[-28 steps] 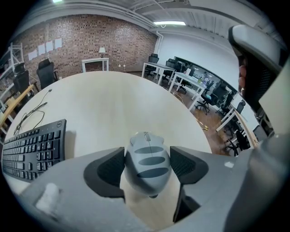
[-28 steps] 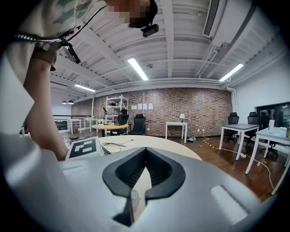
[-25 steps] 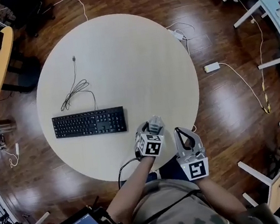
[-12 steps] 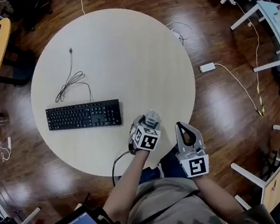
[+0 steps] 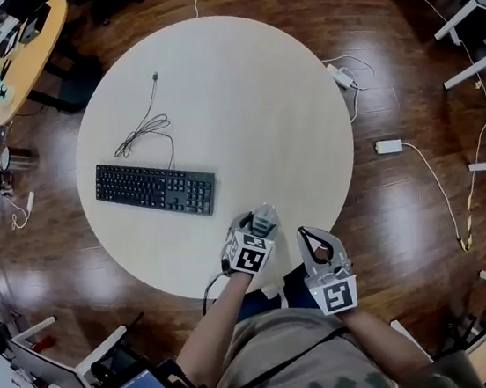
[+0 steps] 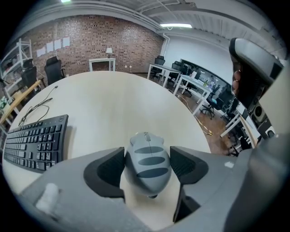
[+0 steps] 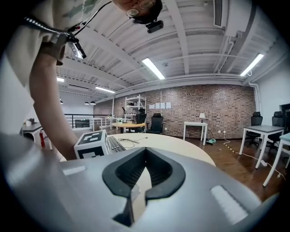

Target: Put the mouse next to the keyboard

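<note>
Head view: left tool (image 5: 263,223), clamped on the mouse (image 6: 147,156), has barely shifted. It hangs at the desk's (image 5: 240,100) near edge, right of the keyboard (image 5: 155,188). Right tool (image 7: 144,174) is closed and empty. Placement probably remains.

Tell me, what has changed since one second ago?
Almost nothing. Only the head camera turned, so the keyboard looks rotated; it lies where it was on the table. The left gripper still holds the mouse at the near edge; the right gripper stays shut and empty.
</note>
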### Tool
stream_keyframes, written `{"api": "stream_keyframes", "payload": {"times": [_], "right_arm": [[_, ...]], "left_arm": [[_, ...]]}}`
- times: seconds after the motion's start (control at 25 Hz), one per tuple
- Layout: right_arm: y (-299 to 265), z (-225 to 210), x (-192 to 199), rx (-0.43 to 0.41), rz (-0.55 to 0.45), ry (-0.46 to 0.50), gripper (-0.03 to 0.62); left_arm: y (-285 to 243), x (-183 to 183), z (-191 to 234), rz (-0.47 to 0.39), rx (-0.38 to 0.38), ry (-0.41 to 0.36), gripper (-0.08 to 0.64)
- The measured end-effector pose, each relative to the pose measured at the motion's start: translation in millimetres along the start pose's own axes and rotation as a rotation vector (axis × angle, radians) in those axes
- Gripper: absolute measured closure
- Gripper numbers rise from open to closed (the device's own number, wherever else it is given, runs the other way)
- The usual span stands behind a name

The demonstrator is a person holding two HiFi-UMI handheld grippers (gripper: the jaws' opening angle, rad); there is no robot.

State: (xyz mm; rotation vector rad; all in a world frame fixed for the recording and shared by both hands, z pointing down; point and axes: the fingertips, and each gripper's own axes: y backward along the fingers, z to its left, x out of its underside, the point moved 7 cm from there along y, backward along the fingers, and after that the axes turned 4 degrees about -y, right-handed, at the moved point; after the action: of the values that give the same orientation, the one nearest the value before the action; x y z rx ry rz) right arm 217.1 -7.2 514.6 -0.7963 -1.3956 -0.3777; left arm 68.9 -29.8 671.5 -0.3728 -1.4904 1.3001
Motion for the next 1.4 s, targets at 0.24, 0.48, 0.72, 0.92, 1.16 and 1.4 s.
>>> {"api": "stream_keyframes", "payload": {"times": [0.24, 0.48, 0.72, 0.92, 1.16, 1.4], "right_arm": [[-5.8, -21.9, -2.0, -0.029, -0.023, -0.021, 0.588], [-13.1, -33.1, -4.1, -0.057, -0.033, -0.001, 0.588], [-9.5, -43.3, -11.7, -0.037, -0.040, -0.027, 0.588], [-3.2, -61.8, 1.2, -0.004, -0.008, -0.034, 0.588], [4.9, -78.3, 9.2, 0.041, 0.000, -0.060, 0.588], [11.3, -85.5, 10.0, 0.071, 0.002, -0.065, 0.588]], "left_arm": [[-2.9, -9.5, 0.0, 0.010, -0.054, 0.047, 0.235], [-6.8, -21.2, -4.3, 0.011, -0.061, 0.054, 0.236], [-11.4, -37.7, -20.8, 0.033, -0.061, -0.042, 0.235], [-27.2, -50.8, -35.5, 0.024, -0.045, -0.043, 0.235], [-38.7, -62.5, -44.7, 0.012, -0.033, -0.048, 0.235], [-46.3, -70.2, -50.5, -0.002, -0.015, -0.062, 0.233]]}}
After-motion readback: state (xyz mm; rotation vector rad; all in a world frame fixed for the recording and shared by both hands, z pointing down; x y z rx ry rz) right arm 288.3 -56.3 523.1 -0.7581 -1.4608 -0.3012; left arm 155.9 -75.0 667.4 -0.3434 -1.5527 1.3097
